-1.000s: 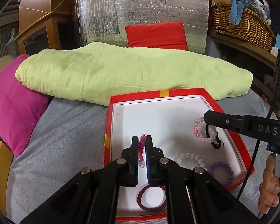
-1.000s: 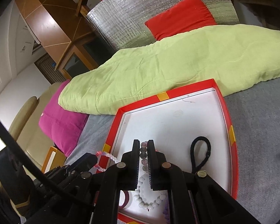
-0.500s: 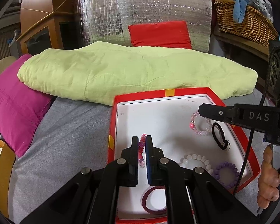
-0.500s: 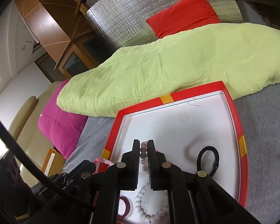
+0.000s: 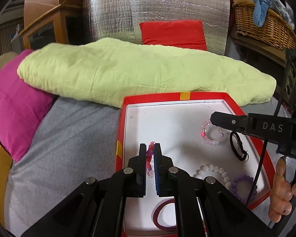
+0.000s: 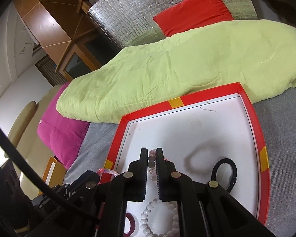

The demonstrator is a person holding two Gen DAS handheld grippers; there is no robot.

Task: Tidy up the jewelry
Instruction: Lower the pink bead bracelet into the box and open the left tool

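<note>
A red tray (image 5: 157, 97) with a white floor lies on a grey sheet. My left gripper (image 5: 150, 150) is shut on a pink and purple bead bracelet (image 5: 150, 159) over the tray's left side. My right gripper (image 6: 152, 154) is shut on a pale pink bead bracelet (image 6: 152, 165); the left wrist view shows this bracelet (image 5: 212, 135) hanging from the right gripper (image 5: 214, 118) above the tray floor. In the tray lie a black hair tie (image 5: 236, 148), a white bead bracelet (image 5: 213, 172), a purple bead bracelet (image 5: 243, 185) and a maroon band (image 5: 163, 215).
A light green quilt (image 5: 138, 73) lies just behind the tray, a magenta pillow (image 5: 13, 108) to the left. Further back are a red cushion (image 5: 173, 32), a silver foil panel (image 5: 157, 4), a wicker basket (image 5: 264, 23) and a wooden cabinet (image 5: 45, 29). A hand (image 5: 282, 195) grips the right gripper's handle.
The right gripper has carried its pale pink bracelet a little leftward and further into the tray, away from the black hair tie. The left gripper has stayed about where it was.
</note>
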